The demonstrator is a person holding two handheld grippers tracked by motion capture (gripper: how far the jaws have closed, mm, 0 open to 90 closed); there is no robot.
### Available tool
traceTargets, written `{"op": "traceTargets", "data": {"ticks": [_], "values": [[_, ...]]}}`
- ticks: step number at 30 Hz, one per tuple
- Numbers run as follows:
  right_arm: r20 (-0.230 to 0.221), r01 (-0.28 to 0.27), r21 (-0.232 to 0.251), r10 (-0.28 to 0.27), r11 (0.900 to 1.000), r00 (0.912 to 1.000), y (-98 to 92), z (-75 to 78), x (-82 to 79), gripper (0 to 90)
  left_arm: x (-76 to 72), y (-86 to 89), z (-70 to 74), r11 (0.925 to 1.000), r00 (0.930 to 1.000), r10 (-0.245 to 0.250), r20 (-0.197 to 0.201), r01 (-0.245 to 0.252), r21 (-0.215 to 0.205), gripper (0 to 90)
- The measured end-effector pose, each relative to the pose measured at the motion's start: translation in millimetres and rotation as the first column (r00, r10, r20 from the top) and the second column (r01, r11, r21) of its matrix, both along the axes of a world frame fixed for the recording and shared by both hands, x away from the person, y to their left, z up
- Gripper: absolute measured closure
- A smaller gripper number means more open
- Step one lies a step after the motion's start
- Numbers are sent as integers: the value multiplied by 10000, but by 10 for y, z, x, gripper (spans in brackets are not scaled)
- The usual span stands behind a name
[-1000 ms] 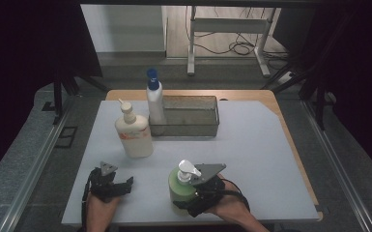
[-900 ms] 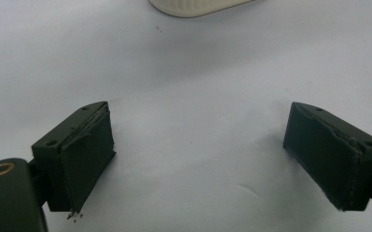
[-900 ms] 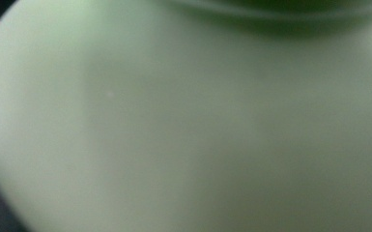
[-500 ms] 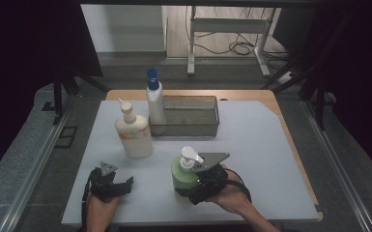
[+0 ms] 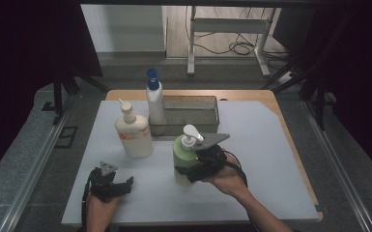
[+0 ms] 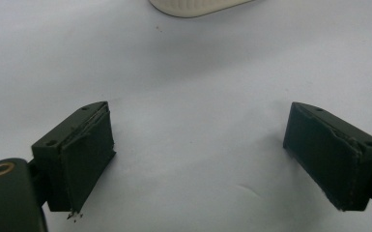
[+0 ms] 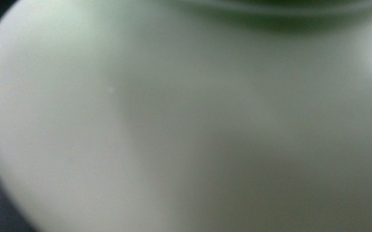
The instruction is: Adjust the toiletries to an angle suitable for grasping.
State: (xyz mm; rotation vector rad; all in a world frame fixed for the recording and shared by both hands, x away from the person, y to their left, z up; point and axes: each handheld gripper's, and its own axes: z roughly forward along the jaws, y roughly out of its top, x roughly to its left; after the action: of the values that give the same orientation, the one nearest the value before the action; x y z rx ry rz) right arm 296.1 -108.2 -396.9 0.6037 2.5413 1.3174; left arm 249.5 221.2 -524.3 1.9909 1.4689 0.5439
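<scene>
while clamped on green bottle (image 5: pixel 184 162) | right tool (image 5: pixel 193 169) beside it | left tool (image 5: pixel 121 186) agape

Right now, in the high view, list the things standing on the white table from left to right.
Left tool → cream pump bottle with orange label → white bottle with blue cap → green pump bottle held in the right tool.

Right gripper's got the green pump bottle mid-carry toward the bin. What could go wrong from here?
1. The right gripper clamps the green bottle low on its smooth, rounded body; it could slip or tilt.
2. The cream bottle and blue-capped bottle stand close beside the path; a swing left may knock them.
3. The bin has a raised rim; carried too low, the bottle's base could catch it.
</scene>
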Motion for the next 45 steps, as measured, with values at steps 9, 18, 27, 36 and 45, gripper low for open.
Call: {"op": "traceTargets", "data": {"ticks": [9,18,27,36,45], "values": [[29,540,109,-541,9985,9985,12,47,215,121,1,-1,-2,10000,10000,5,21,-5,-10,100],[138,1070,186,-1073,9941,9941,11,108,417,121,0,-1,-3,10000,10000,8,30,-8,-10,100],[157,1539,397,-1546,9873,9879,-1,206,614,121,1,0,-3,10000,10000,5,33,-5,-18,100],[234,1738,353,-1746,9842,9844,51,309,736,121,2,2,-3,10000,10000,-3,19,3,0,100],[230,1945,330,-1953,9803,9805,98,399,865,121,2,2,-3,10000,10000,-2,21,2,-3,100]]}}
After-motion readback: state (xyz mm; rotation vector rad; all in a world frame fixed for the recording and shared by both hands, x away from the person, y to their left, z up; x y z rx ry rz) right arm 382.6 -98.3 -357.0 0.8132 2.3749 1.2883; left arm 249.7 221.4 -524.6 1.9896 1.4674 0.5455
